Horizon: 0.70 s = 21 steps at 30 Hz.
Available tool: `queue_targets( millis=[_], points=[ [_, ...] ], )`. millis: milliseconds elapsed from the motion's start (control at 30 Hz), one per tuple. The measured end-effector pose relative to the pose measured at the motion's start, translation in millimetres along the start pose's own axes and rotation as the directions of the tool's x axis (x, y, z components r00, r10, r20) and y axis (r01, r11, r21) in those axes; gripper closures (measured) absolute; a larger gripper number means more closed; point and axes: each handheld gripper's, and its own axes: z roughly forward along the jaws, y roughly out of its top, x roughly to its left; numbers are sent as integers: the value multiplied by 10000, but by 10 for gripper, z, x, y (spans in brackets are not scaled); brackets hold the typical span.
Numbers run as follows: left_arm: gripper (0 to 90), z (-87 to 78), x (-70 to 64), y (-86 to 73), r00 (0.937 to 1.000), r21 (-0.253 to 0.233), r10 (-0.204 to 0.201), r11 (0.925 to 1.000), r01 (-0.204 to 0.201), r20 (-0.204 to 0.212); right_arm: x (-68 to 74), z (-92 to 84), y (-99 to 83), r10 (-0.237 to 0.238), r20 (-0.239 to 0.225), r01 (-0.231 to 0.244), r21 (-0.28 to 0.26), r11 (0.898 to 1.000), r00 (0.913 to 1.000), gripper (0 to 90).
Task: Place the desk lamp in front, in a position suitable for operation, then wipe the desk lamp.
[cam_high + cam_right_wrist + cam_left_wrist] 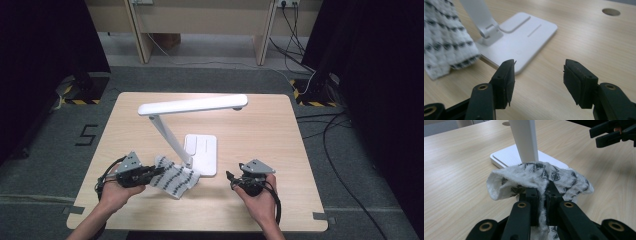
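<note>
A white cloth with black pattern (175,179) hangs from my left gripper (159,172), just left of the white desk lamp's base (202,152). In the left gripper view the jaws are shut on a fold of the cloth (539,176), which bunches over the tips in front of the lamp's stem (524,140). My right gripper (230,178) sits to the right of the base, apart from the cloth. In the right gripper view it (537,75) stands open with nothing between its pads; the cloth (444,42) is at far left and the lamp base (524,37) lies ahead.
The lamp's long head (192,105) reaches over the middle of the wooden table (260,135). A round cable hole (611,11) is in the tabletop beyond the base. Dark curtains and floor cables surround the table.
</note>
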Motion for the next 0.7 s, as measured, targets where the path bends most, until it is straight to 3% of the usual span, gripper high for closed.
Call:
queue_targets(
  millis=[400, 700],
  points=[
    [836, -87, 58, 8, 9994, -235, -252, 9994, 247, -244, -74, 59, -174, 350, 146, -353, 258, 9990, 9993, 443],
    [837, -167, 83, 20, 9982, -557, -423, 9977, 398, -430, -110, 148, -211, 647, 197, -654, 375, 9972, 9977, 548]
  ],
)
